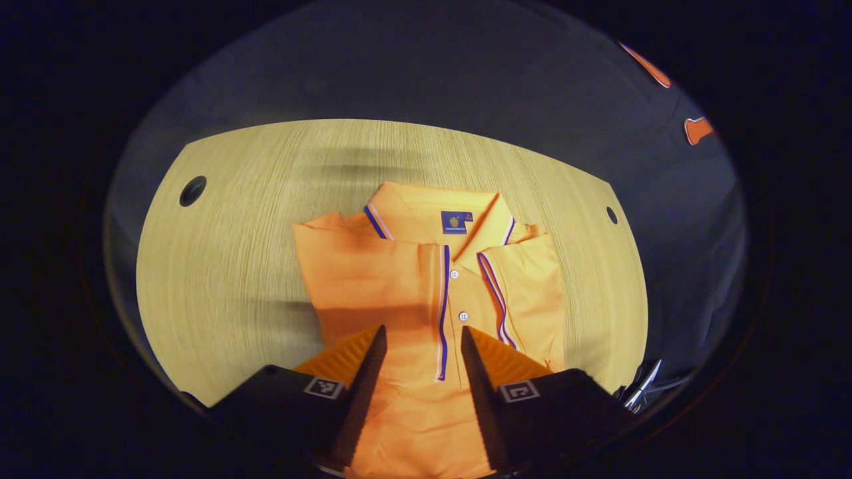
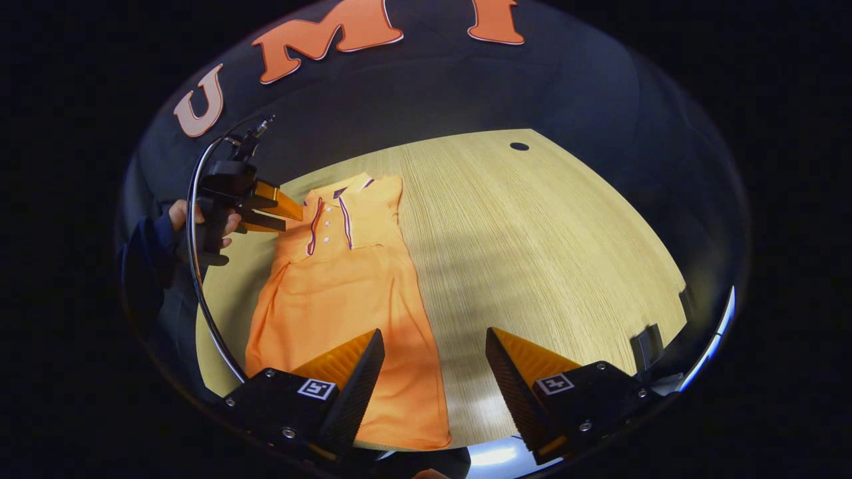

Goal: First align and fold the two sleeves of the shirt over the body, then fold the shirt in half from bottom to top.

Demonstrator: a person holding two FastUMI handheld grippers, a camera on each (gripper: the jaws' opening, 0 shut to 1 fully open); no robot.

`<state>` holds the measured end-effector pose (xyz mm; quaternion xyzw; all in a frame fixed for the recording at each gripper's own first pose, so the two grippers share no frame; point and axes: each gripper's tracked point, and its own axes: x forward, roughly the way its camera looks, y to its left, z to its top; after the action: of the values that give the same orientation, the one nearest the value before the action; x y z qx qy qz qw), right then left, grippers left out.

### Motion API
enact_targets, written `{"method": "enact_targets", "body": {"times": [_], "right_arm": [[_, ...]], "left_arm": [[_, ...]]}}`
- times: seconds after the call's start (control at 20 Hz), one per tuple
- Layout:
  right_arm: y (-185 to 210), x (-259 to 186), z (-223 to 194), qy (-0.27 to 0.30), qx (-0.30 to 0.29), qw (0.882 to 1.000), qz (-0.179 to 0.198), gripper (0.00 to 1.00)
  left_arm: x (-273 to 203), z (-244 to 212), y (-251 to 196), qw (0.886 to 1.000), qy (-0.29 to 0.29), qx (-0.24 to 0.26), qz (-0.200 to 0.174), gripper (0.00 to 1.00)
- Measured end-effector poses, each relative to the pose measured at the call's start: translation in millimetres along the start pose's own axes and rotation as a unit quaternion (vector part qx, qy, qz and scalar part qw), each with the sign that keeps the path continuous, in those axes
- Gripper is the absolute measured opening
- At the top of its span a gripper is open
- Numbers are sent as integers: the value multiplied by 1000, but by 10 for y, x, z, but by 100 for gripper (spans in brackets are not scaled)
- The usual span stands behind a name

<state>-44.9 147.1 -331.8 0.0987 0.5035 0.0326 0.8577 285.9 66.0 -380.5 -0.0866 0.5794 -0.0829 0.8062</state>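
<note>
An orange polo shirt [image 1: 399, 286] with a striped placket lies flat on the wooden table [image 1: 219, 266], both sleeves folded in over its body. My left gripper [image 1: 421, 330] hovers open above the shirt's chest, nothing between its fingers. In the right gripper view the shirt [image 2: 339, 299] stretches from its collar at the far end to the hem near me. My right gripper [image 2: 434, 332] stands open over the shirt's right edge close to the hem. The left gripper [image 2: 266, 209], held by a hand [image 2: 178, 216], hangs open beside the collar.
The table has a round hole [image 1: 192, 190] at one far corner and a small one [image 1: 611, 215] at the other. Bare wood [image 2: 546, 253] spreads to the right of the shirt. A black cable [image 2: 200, 279] loops from the left gripper. The table's front edge [image 2: 492, 452] is close below.
</note>
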Motion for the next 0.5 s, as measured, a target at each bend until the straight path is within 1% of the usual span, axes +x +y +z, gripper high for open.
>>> {"method": "enact_targets", "body": {"times": [0.05, 0.15, 0.35, 0.5], "right_arm": [[2, 9, -36, 3, 3, 1000, -1, 94], [-11, 29, -133, 12, 4, 1000, -6, 94], [7, 48, -264, 26, -21, 999, 2, 94], [34, 64, -400, 41, -55, 997, 22, 94]], "left_arm": [[-28, -49, 19, 1000, 2, 7, 3, 82], [-73, -128, 83, 1000, -1, 21, 12, 95], [-363, -435, 159, 1000, -7, 21, 20, 98], [-614, -734, 223, 999, -24, 19, 31, 98]]}}
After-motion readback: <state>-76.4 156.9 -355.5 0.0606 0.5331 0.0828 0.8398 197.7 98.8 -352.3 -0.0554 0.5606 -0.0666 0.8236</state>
